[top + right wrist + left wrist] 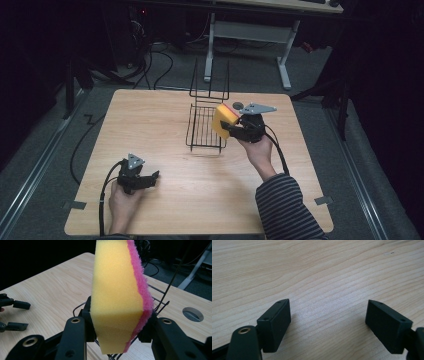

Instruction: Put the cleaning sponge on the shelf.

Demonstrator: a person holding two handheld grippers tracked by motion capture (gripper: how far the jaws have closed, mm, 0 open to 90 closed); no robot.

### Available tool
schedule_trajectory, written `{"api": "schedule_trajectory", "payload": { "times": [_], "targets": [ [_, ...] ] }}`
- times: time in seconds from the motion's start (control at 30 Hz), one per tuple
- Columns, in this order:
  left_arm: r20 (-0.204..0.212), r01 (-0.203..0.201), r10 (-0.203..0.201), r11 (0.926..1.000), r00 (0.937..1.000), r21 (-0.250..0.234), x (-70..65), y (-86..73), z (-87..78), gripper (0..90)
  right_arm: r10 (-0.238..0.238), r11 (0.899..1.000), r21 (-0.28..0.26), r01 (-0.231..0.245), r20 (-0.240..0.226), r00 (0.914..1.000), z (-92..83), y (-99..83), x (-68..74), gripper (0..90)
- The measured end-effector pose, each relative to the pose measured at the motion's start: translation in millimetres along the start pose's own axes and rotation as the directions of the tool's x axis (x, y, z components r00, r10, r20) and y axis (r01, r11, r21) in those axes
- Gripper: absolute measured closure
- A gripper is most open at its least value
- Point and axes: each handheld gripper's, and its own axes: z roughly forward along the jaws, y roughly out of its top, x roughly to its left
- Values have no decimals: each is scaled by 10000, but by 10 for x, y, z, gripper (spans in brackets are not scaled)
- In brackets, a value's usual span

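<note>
A yellow sponge (pixel 223 120) with a pink scouring face (pixel 117 292) is held upright in my right gripper (pixel 231 129), which is shut on it just above the right side of a black wire rack (pixel 202 129). In the right gripper view the jaws pinch the sponge's lower part, and the rack's wires (pixel 160 301) show behind it. My left gripper (pixel 150 179) rests low on the table's front left, open, with bare wood between its jaws (pixel 328 315). The left gripper (pixel 15 315) also appears far off at the left edge of the right gripper view.
The wooden table (pixel 150 125) carries the rack at its middle back, with tall upright wires (pixel 210 80) at the rack's far end. A round grey cable hole (pixel 193 314) lies in the table beside the rack. White desk legs (pixel 285 60) and cables stand on the floor beyond.
</note>
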Motion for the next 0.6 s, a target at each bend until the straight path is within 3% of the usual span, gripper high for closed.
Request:
{"api": "schedule_trajectory", "payload": {
  "times": [0.6],
  "targets": [
    [1,-2,2,10000,10000,2,0,0,0,210,-27,9990,439,25,53,10000,317,2,33,607]
  ]
}}
